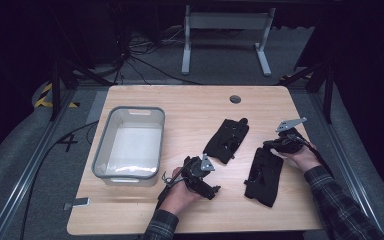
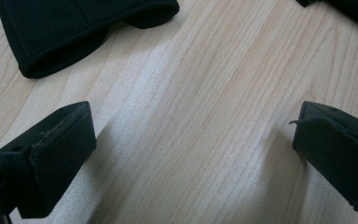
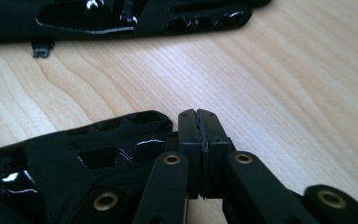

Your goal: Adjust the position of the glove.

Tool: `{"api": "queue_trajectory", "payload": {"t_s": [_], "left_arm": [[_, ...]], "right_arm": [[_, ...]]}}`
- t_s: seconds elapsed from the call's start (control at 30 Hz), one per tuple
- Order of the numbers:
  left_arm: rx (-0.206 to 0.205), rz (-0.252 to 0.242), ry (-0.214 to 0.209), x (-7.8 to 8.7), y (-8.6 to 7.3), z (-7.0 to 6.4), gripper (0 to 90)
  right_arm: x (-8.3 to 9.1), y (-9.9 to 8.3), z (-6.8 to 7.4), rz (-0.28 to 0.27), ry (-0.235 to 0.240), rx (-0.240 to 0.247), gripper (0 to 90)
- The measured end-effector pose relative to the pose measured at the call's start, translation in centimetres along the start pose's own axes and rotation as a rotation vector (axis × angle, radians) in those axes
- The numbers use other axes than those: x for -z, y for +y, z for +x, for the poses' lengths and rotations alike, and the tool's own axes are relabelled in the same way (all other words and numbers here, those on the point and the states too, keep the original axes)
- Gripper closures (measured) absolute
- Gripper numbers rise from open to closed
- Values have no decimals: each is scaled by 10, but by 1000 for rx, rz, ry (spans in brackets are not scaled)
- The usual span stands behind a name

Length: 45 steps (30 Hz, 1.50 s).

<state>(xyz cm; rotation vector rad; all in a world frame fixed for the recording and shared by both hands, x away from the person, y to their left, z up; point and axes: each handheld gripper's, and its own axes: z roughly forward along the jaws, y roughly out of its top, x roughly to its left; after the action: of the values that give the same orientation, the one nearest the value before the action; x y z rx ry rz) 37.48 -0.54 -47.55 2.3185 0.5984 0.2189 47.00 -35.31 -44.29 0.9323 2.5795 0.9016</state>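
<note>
Resting right gripper [image 1: 272, 146] (jaws together) beside black pad [image 1: 264, 176].

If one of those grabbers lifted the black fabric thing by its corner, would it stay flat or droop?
Probably droop: the black fabric piece lies flat on the table, soft-edged. Its glossy cut-out panels may add some stiffness, and could feel slippery. It looks thin, so likely light; it should slide, not roll. The right gripper sits shut beside its edge.
</note>
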Motion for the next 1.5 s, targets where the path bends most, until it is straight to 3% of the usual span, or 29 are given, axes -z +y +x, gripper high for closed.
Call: {"api": "queue_trajectory", "payload": {"t_s": [0.37,0.53,0.8,1.03,1.07,1.2,1.23,1.5], "left_arm": [[-3,-2,-1,0,0,0,0],[-2,-2,-1,0,0,0,0],[-2,-1,-1,0,0,0,0],[-2,-1,-1,-1,1,0,0],[-2,-1,-2,-1,1,0,0],[-3,-1,-1,-1,1,0,0],[-2,-1,-2,-1,1,0,0],[2,1,-2,-1,1,0,0]], "right_arm": [[-6,4,24,-25,96,85,900],[-12,7,35,-44,152,97,900],[-16,10,46,-54,196,112,900],[-10,9,44,-74,176,98,807],[-6,7,43,-82,154,96,744],[1,2,42,-90,127,84,638],[5,-2,41,-96,94,85,588],[27,-34,24,-103,14,-7,422]]}}
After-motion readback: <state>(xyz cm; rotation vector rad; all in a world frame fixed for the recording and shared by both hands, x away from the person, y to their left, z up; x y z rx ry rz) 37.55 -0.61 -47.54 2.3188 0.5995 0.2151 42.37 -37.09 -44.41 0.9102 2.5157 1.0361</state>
